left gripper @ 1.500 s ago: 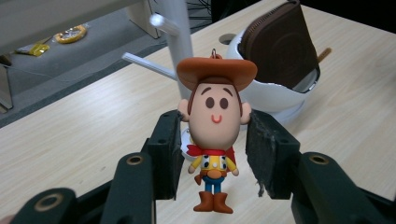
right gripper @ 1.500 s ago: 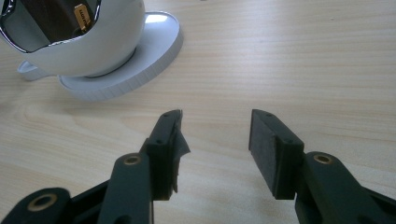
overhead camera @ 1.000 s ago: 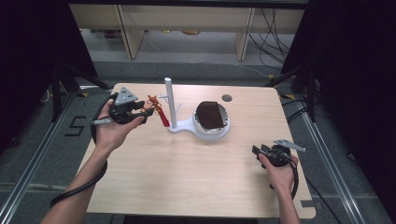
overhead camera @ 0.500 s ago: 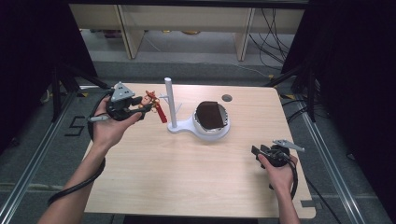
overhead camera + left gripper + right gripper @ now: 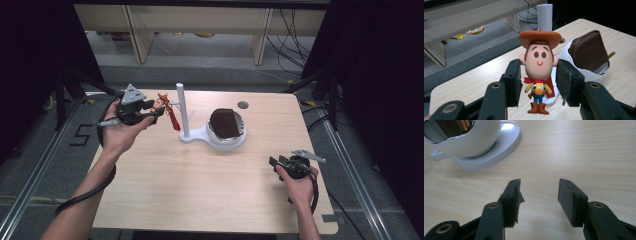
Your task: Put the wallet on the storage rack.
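1. high view: the left gripper (image 5: 150, 111) is lifted above the table's left rear corner, its jaws clamped on one cowboy figurine (image 5: 162, 103) with a red tassel hanging under it. the figurine is in the air just left of the white post (image 5: 183, 112), close to it; whether they touch i cannot tell.
2. high view: the right gripper (image 5: 276, 164) lies low over the light wooden table (image 5: 200, 190) near its right front edge, well apart from the stand, its jaws pointing left with nothing in them. there are two grippers, one post and one round white bowl (image 5: 227, 141) on a shared flat white base, with one dark brown wallet (image 5: 224, 123) sitting in the bowl.
3. left gripper view: the two black pads (image 5: 515, 75) press the sides of the figurine's (image 5: 539, 63) big smooth head, so the grip is closed on it. it has a brown brimmed hat, red neckerchief, yellow shirt, blue trousers and brown boots, all glossy like moulded plastic. behind it stand the ribbed white post (image 5: 544, 16) and the shiny bowl (image 5: 596, 74) holding the zip-edged leather wallet (image 5: 589, 51).
4. right gripper view: the right gripper's (image 5: 539, 192) jaws stand apart, about part-way open, with bare wood grain between the foam-faced pads (image 5: 566, 197); one pad's foam is frayed. at the upper left is the rounded white bowl (image 5: 471, 141) on its ridged disc base (image 5: 499, 150).
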{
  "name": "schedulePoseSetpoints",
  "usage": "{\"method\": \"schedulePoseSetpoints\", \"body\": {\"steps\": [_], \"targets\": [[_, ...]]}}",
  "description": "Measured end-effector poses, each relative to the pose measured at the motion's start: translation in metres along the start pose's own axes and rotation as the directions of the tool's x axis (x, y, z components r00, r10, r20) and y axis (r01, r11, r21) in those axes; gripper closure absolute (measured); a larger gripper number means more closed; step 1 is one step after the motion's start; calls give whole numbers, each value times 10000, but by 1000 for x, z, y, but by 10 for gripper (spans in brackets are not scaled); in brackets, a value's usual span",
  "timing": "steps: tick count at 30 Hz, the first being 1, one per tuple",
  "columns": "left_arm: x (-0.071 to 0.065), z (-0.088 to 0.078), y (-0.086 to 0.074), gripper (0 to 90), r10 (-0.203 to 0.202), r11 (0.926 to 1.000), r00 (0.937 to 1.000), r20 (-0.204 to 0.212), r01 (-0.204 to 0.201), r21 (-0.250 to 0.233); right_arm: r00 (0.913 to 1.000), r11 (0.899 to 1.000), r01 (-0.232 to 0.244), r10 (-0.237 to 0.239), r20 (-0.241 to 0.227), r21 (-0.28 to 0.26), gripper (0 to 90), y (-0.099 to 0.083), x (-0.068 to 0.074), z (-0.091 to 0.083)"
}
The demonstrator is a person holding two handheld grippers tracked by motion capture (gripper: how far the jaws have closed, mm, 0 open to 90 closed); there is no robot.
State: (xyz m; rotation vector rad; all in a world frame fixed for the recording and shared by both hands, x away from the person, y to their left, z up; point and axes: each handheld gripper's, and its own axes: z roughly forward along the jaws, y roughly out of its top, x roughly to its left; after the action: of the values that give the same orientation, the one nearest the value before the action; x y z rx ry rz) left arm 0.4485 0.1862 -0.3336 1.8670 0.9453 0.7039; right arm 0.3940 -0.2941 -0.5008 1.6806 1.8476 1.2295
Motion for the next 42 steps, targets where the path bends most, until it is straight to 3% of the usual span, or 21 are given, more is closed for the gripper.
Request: {"method": "schedulePoseSetpoints", "body": {"steps": [13,14,23,32,42], "targets": [[8,11,-2,555,-151,9997,9998,-140,154,173,10000,9999,8,-8,21,-152,532,-1,0,2],[7,11,-2,556,-124,9998,9998,-134,126,147,9992,9991,396,-398,-89,-166,532,0,-3,2],[3,8,2,555,-51,10000,9999,-95,51,7,9991,9991,405,-406,-111,-111,532,0,-3,2],[-5,4,7,555,361,9993,9993,138,-359,-143,9990,9991,428,-429,-144,-67,532,-1,-3,2],[-4,15,7,555,209,9997,9996,192,-207,-107,9992,9992,395,-396,-102,-102,531,-1,-4,2]]}}
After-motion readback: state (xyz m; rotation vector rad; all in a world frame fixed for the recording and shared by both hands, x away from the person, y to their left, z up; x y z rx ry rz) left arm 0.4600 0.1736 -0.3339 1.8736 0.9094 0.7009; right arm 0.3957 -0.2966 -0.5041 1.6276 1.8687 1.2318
